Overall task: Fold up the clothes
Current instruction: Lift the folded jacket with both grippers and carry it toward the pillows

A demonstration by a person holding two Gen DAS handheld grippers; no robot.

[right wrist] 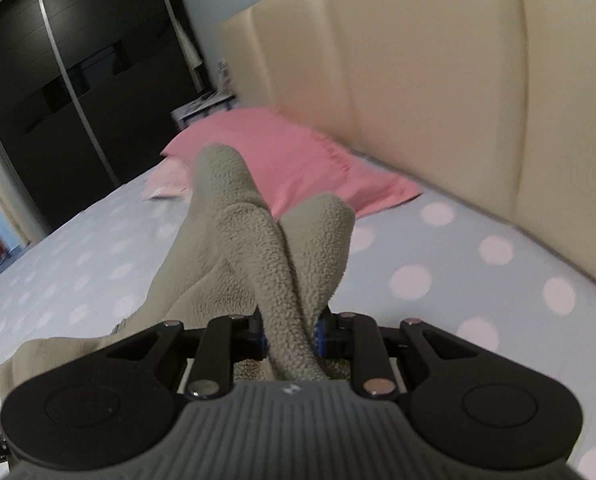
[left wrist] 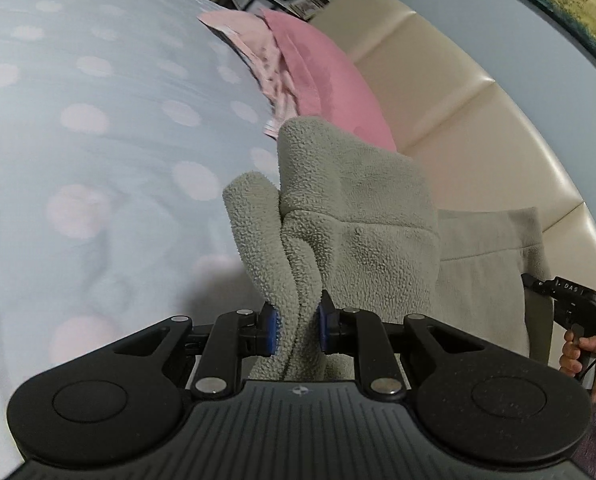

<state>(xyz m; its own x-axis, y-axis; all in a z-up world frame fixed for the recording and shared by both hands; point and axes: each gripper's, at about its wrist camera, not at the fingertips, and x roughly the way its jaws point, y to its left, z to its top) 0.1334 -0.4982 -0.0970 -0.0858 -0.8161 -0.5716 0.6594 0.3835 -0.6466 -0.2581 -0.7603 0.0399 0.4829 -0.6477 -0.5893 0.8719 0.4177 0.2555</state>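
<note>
A grey-green fleece garment (left wrist: 353, 216) hangs lifted above the bed. My left gripper (left wrist: 297, 330) is shut on a bunched fold of it, blue pads pressing from both sides. The cloth stretches to the right toward the other gripper's handle (left wrist: 573, 304), which a hand holds. In the right wrist view the same fleece garment (right wrist: 258, 240) rises in two lobes from my right gripper (right wrist: 290, 334), which is shut on it. The rest of it trails down to the left onto the sheet.
The bed has a pale blue sheet with pink dots (left wrist: 98, 120), also (right wrist: 437, 280). A pink pillow (right wrist: 298, 160) and pink folded cloth (left wrist: 258, 52) lie by the cream padded headboard (right wrist: 417, 60). A dark wardrobe (right wrist: 58, 80) stands beyond the bed.
</note>
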